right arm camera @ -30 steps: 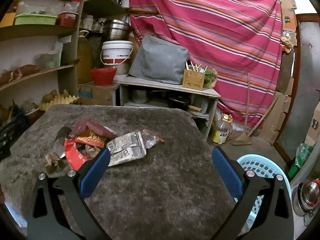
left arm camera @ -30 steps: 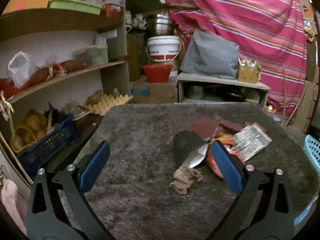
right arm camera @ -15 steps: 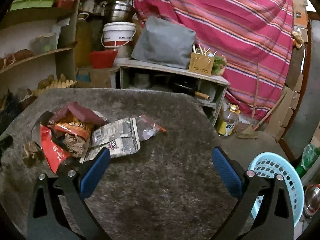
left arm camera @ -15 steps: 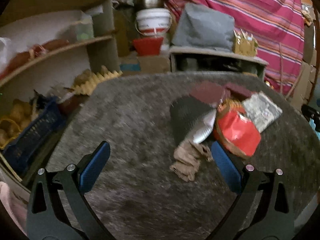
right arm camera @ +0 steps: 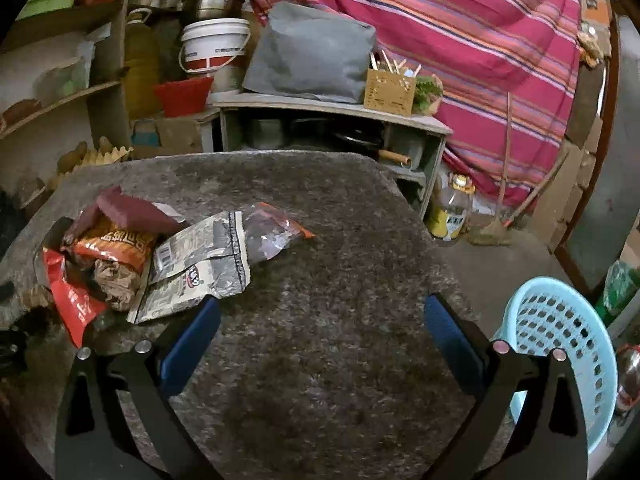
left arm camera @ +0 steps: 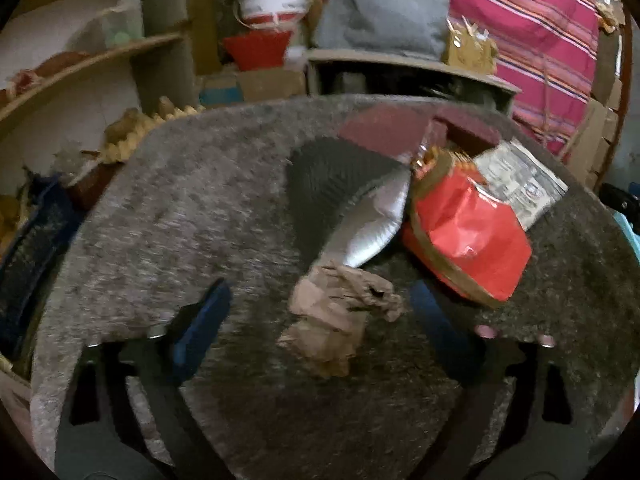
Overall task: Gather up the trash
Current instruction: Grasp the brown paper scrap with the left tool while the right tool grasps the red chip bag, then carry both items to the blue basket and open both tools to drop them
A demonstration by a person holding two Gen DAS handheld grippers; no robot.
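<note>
A heap of trash lies on the grey fuzzy table (left arm camera: 192, 216). In the left wrist view, a crumpled brown paper wad (left arm camera: 336, 312) lies between the fingers of my open left gripper (left arm camera: 320, 328). Behind it are a silver-lined black bag (left arm camera: 360, 216), a red wrapper (left arm camera: 468, 236) and a grey printed packet (left arm camera: 520, 184). In the right wrist view, my open, empty right gripper (right arm camera: 320, 332) hovers over bare table, right of the grey packet (right arm camera: 200, 268), a clear bag (right arm camera: 268, 236), an orange snack bag (right arm camera: 112, 244) and a maroon wrapper (right arm camera: 128, 210).
A light blue perforated basket (right arm camera: 560, 340) stands on the floor at the table's right. Shelves with produce and a blue crate (left arm camera: 28, 240) line the left. A low cabinet (right arm camera: 332, 128), a white bucket (right arm camera: 214, 48) and a striped curtain (right arm camera: 460, 40) stand behind.
My left gripper has dropped and moved forward onto the trash, so the brown paper wad now sits between its fingers. My right gripper has moved slightly closer to the table.
</note>
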